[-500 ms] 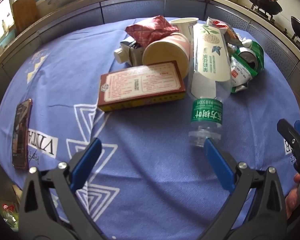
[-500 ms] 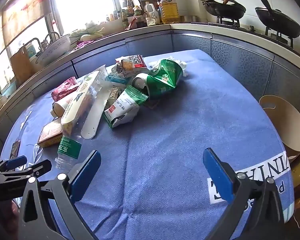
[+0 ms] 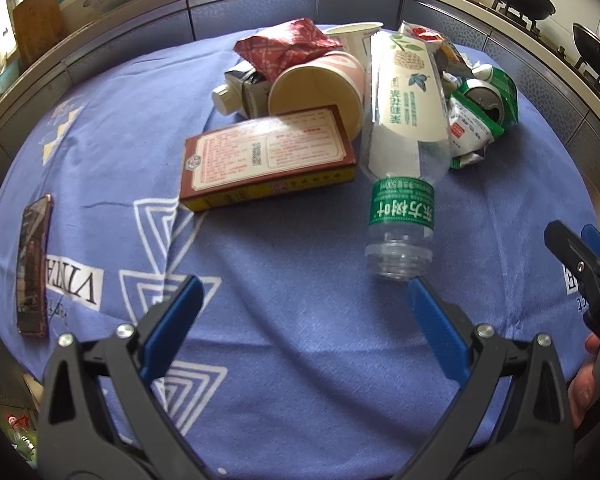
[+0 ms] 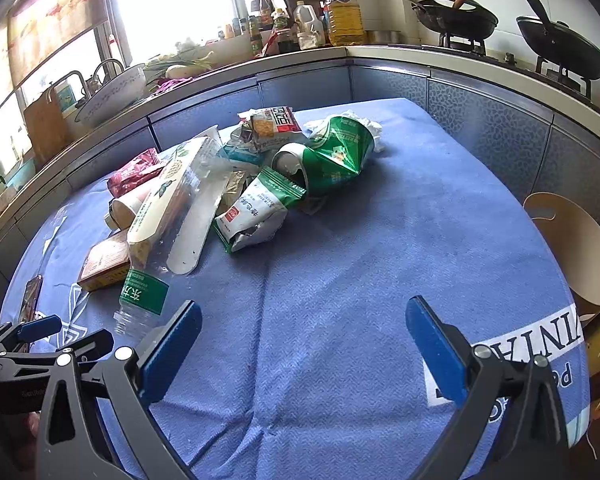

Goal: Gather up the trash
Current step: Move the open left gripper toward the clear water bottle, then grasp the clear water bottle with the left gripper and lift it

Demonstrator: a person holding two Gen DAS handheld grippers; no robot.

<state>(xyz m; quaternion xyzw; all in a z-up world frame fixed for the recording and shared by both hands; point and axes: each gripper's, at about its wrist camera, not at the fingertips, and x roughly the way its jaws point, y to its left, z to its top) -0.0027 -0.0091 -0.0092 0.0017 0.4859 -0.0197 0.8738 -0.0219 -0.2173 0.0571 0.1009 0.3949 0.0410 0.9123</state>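
Observation:
A heap of trash lies on a blue tablecloth [image 3: 300, 340]. It holds a clear plastic bottle [image 3: 402, 208] with a green label, its open neck towards me, a red-brown carton box [image 3: 268, 156], a paper cup [image 3: 316, 92] on its side, a red foil packet [image 3: 288, 46] and a crushed green can [image 3: 488, 96]. My left gripper [image 3: 304, 292] hovers open just short of the bottle's neck, nothing between its fingers. My right gripper [image 4: 304, 316] is open above bare cloth, with the green can [image 4: 328, 160] and a green-white snack bag [image 4: 256, 208] farther off.
A phone [image 3: 34, 264] lies at the cloth's left edge. A tan round bin [image 4: 576, 252] stands beside the table on the right. Kitchen counter with woks [image 4: 456, 16], bottles and a bowl runs behind. The right gripper's tips [image 3: 580, 252] show at the right edge.
Hardly anything differs; both grippers stay open in the same places and the trash has not shifted.

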